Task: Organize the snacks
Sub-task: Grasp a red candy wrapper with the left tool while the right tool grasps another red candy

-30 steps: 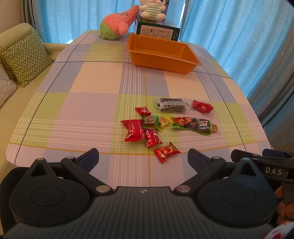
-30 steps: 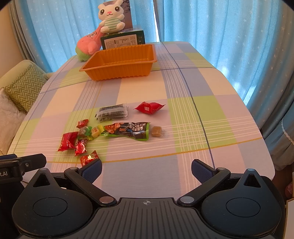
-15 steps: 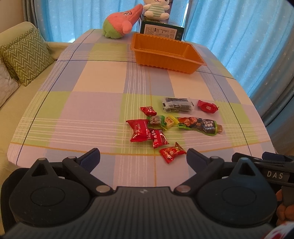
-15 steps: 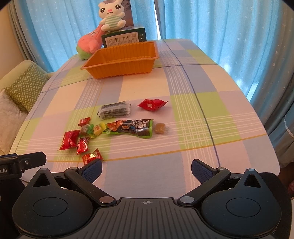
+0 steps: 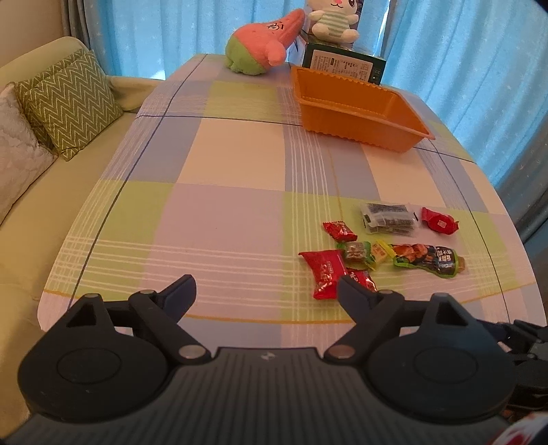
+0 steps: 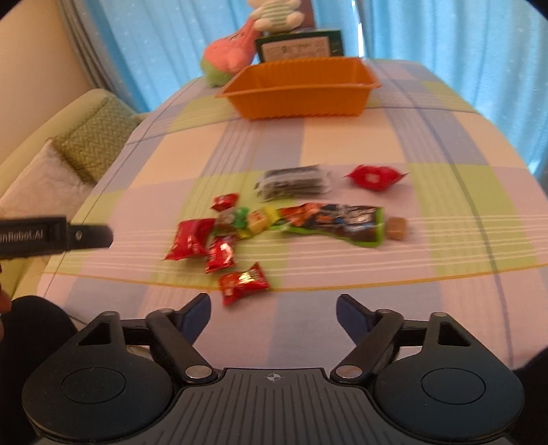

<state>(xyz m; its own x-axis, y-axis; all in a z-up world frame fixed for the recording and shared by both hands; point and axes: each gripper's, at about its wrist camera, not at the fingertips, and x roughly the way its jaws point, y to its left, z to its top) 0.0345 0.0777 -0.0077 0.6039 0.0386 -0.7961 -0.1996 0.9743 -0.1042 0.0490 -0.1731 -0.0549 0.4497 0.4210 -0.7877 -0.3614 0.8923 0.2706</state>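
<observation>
Several wrapped snacks lie in a cluster on the checked tablecloth: red packets (image 5: pixel 327 272) (image 6: pixel 243 282), a long green-edged pouch (image 5: pixel 426 258) (image 6: pixel 334 222), a dark seaweed pack (image 5: pixel 387 218) (image 6: pixel 293 183), and a red candy (image 5: pixel 439 220) (image 6: pixel 375 177). An empty orange tray (image 5: pixel 356 109) (image 6: pixel 299 89) stands at the far side. My left gripper (image 5: pixel 265 291) is open and empty, just left of the cluster. My right gripper (image 6: pixel 274 309) is open and empty, just short of the nearest red packet. The left gripper's body (image 6: pixel 54 236) shows at the right wrist view's left edge.
Behind the tray stand a green box (image 5: pixel 344 65), a pink-and-green plush (image 5: pixel 262 48) and a rabbit plush (image 5: pixel 334 20). A sofa with zigzag cushions (image 5: pixel 68 102) lies left of the table. Blue curtains hang behind and to the right.
Both grippers have moved forward over the table toward the snack cluster; the left has swung leftward so the snacks sit right of its jaws. Both stay open.
</observation>
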